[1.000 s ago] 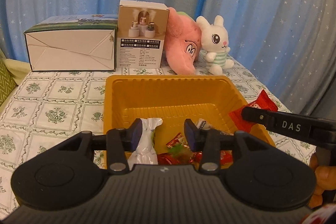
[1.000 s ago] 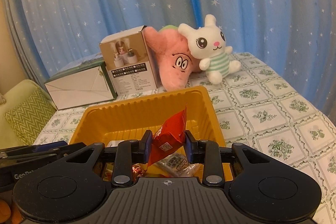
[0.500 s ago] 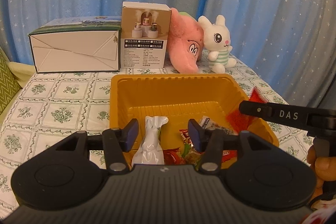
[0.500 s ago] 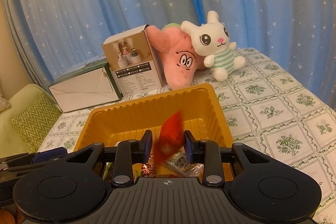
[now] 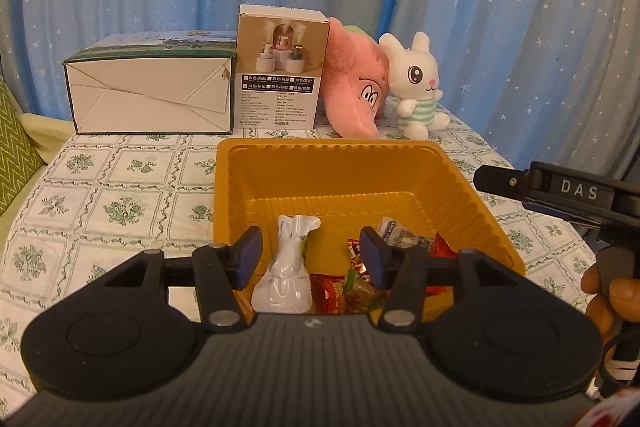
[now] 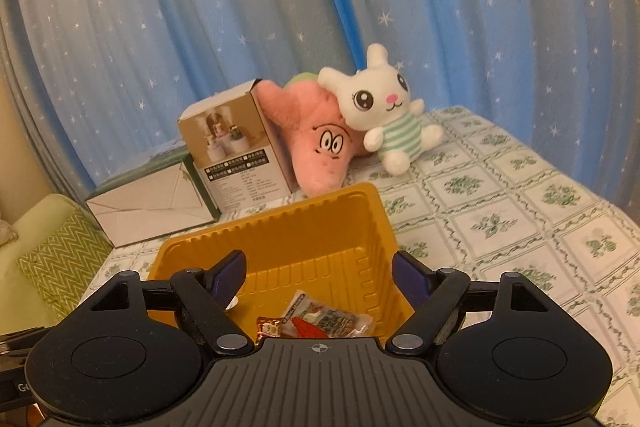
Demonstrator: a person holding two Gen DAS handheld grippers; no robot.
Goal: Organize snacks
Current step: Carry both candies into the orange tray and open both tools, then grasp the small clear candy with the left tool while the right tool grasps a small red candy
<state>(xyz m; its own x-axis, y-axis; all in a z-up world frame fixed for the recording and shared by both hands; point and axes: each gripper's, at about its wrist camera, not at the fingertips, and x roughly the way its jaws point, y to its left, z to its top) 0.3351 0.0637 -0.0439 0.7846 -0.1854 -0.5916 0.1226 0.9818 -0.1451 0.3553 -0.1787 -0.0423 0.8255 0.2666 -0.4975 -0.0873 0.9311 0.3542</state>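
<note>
An orange tray (image 5: pixel 328 147) stands on the patterned tablecloth and holds several snack packets. My left gripper (image 5: pixel 310 255) hovers over the tray's near end, jaws opening, pads pressing nothing. A white packet (image 5: pixel 286 267) lies in the tray below them, beside red and green wrappers (image 5: pixel 352 287). My right gripper (image 6: pixel 318 265) is above the tray (image 6: pixel 280 223), its jaws opening wide and empty. A red packet (image 6: pixel 304 325) lies in the tray under it, next to a printed clear packet (image 6: pixel 332 319). The right gripper's finger (image 5: pixel 500 179) reaches in from the right of the left wrist view.
Behind the tray stand a white-and-green box (image 5: pixel 148 95), a brown product box (image 5: pixel 280 75), a pink plush (image 5: pixel 356 95) and a white rabbit plush (image 5: pixel 416 95). Blue starred curtains hang behind. A green cushion (image 6: pixel 60 259) sits left. A person's hand (image 5: pixel 612 291) holds the right gripper.
The right gripper was shut on the red packet; its jaws have sprung apart and the packet now lies in the tray. The left gripper's jaws have widened somewhat.
</note>
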